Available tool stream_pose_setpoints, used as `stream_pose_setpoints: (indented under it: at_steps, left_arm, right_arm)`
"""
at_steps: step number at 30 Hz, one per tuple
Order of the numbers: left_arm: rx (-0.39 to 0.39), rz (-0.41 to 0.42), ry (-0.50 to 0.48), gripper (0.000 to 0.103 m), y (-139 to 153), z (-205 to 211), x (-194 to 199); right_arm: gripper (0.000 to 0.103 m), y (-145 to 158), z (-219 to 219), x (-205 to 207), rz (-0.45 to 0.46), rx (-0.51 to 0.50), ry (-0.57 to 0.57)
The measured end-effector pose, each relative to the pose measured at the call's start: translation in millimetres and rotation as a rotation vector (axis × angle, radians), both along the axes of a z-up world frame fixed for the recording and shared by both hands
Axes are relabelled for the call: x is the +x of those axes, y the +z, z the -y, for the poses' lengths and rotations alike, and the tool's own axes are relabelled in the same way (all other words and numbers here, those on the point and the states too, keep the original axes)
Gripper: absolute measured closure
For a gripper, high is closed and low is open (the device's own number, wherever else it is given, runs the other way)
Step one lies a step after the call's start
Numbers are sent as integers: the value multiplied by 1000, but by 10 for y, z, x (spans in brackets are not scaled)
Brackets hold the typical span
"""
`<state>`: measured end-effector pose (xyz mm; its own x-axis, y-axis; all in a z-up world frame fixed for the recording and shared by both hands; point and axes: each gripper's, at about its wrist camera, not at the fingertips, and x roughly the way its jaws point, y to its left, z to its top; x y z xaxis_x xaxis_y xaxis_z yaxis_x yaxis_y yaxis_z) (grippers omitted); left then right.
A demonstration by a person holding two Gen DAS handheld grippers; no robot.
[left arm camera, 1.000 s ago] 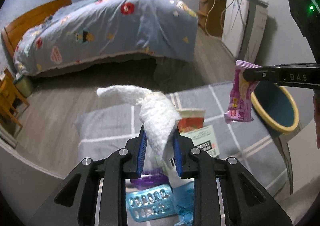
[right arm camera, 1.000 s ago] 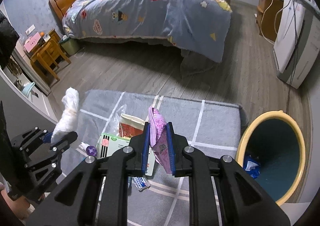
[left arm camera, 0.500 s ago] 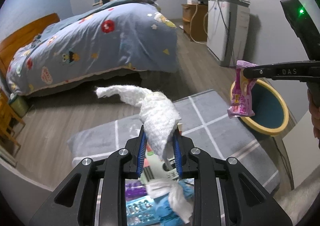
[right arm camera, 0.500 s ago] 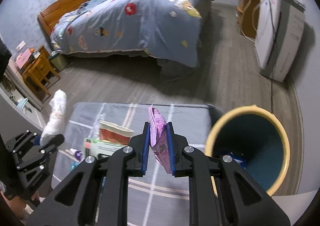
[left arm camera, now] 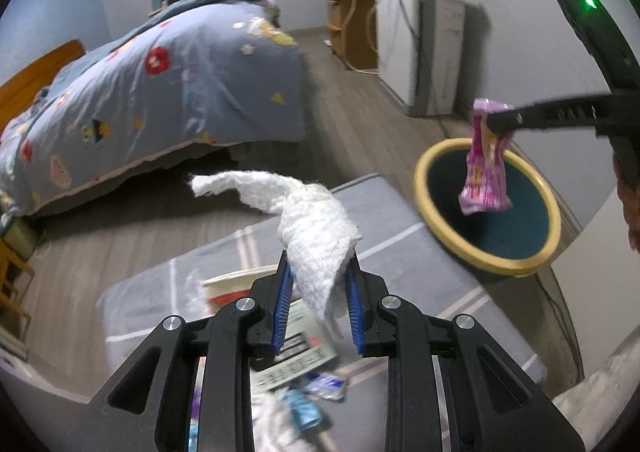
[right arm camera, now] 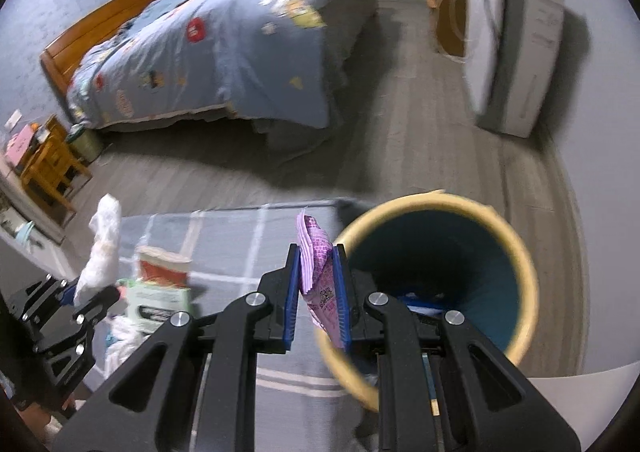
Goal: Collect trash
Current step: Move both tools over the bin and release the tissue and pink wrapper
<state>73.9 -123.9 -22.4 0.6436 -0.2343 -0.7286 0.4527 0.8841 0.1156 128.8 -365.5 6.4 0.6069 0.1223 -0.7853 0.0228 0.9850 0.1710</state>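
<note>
My left gripper (left arm camera: 318,278) is shut on a crumpled white paper towel (left arm camera: 308,220) that sticks up and trails off to the left above the grey rug (left arm camera: 400,220). My right gripper (right arm camera: 317,284) is shut on a pink snack wrapper (right arm camera: 320,272). In the left wrist view that wrapper (left arm camera: 486,168) hangs over the mouth of the yellow-rimmed, dark blue trash bin (left arm camera: 488,208). In the right wrist view the bin (right arm camera: 440,272) opens just right of the fingers, with some blue trash at its bottom. The left gripper (right arm camera: 94,292) and its towel (right arm camera: 102,244) show at the left edge.
More litter lies on the rug: a red-and-white cup (right arm camera: 164,264), a green-and-white carton (right arm camera: 158,298), blue packets (left arm camera: 304,408). A bed with a blue quilt (left arm camera: 160,84) stands beyond. A white appliance (left arm camera: 420,48) and wooden cabinet (left arm camera: 352,32) line the right wall. Wooden stool (right arm camera: 48,164) at left.
Both grippers have swung right with their loads still gripped. The pink wrapper went from over the rug to over the bin's mouth, and the bin now looms much nearer the right gripper.
</note>
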Motion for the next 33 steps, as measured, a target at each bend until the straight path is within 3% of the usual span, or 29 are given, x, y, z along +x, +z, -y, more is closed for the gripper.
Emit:
stream_pose_setpoints:
  at_steps: [5, 10, 19, 22, 23, 24, 26, 27, 30, 32, 33]
  left_arm:
    - [12, 26, -79, 77, 5, 385, -71]
    - [-3, 6, -154, 77, -97, 862, -68]
    - [11, -20, -257, 74, -410, 1576, 54]
    - [12, -14, -275, 65, -464, 1701, 109]
    - [19, -12, -278, 50, -489, 1743, 138]
    - [23, -4, -277, 36, -498, 1757, 147]
    - [21, 18, -260, 19, -488, 1751, 155]
    - [9, 24, -250, 15, -479, 1731, 147]
    - [-10, 5, -216, 11, -472, 1635, 162]
    - [-13, 1, -193, 10, -454, 1565, 167]
    - [-18, 0, -185, 9, -445, 1522, 160]
  right_arm:
    - [87, 34, 500, -51, 23, 0, -91]
    - [87, -133, 867, -59, -17, 33, -162]
    - [87, -477, 1067, -22, -108, 72, -202]
    - [86, -506, 1060, -11, -110, 59, -206]
    - [84, -509, 1058, -5, -111, 57, -206]
    - [80, -504, 1049, 1, -109, 53, -207]
    - [47, -485, 1052, -10, -94, 47, -213]
    - [42, -479, 1063, -12, -88, 46, -216]
    - [36, -456, 1100, -22, -79, 49, -229]
    - [19, -439, 1107, -32, -72, 55, -237]
    - [16, -424, 1094, -30, -67, 54, -239]
